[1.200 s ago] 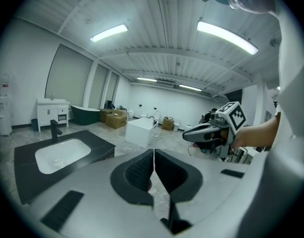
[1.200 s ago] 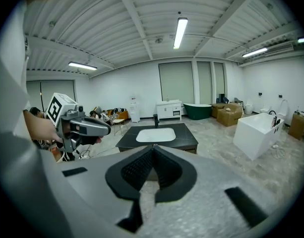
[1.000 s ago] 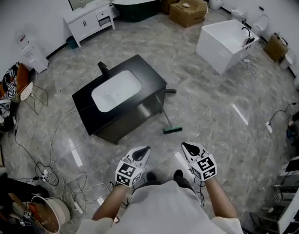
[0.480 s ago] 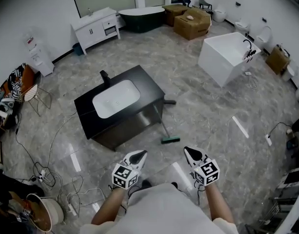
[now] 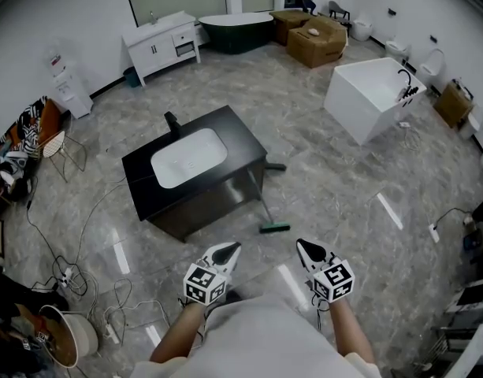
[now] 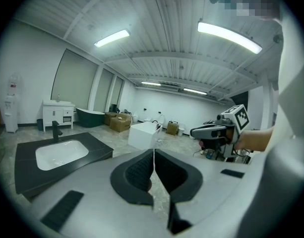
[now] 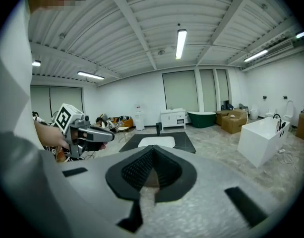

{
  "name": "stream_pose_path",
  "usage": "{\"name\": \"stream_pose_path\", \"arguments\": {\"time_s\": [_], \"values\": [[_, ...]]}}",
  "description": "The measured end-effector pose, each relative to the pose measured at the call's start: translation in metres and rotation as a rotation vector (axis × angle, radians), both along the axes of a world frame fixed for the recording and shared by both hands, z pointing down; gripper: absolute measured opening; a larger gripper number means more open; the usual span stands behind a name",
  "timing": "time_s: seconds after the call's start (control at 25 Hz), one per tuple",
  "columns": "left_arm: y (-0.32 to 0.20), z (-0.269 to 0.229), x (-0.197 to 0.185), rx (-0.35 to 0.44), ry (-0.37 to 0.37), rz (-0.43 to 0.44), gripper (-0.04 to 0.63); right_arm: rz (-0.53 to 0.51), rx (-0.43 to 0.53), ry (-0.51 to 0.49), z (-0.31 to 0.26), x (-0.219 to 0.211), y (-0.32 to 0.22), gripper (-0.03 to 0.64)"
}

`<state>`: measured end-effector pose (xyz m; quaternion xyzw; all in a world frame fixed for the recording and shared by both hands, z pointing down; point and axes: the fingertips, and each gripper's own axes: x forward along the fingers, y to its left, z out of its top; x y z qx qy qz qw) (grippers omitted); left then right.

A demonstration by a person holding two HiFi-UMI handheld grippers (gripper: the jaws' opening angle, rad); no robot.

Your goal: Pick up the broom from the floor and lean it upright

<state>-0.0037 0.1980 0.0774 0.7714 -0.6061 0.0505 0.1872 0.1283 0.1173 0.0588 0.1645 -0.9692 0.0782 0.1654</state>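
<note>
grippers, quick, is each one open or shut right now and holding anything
Left gripper: shut, jaws together, nothing between them.
Right gripper: shut, jaws together, holding nothing.

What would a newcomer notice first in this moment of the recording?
The black vanity with its white basin dominates the middle of the room, with the green-headed broom at its near right corner. At the bottom of the head view, the left hand-held gripper and right hand-held gripper point toward it, jaws shut and empty. A white bathtub stands upper right.
</note>
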Motion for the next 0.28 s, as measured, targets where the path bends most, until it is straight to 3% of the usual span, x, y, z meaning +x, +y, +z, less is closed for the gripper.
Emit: {"name": "stream_pose_path", "arguments": {"time_s": [0.28], "values": [[-0.004,-0.001,0.017,-0.004,0.005,-0.002,0.011,-0.009,0.004,0.000,-0.003,0.017,-0.005,0.000]]}}
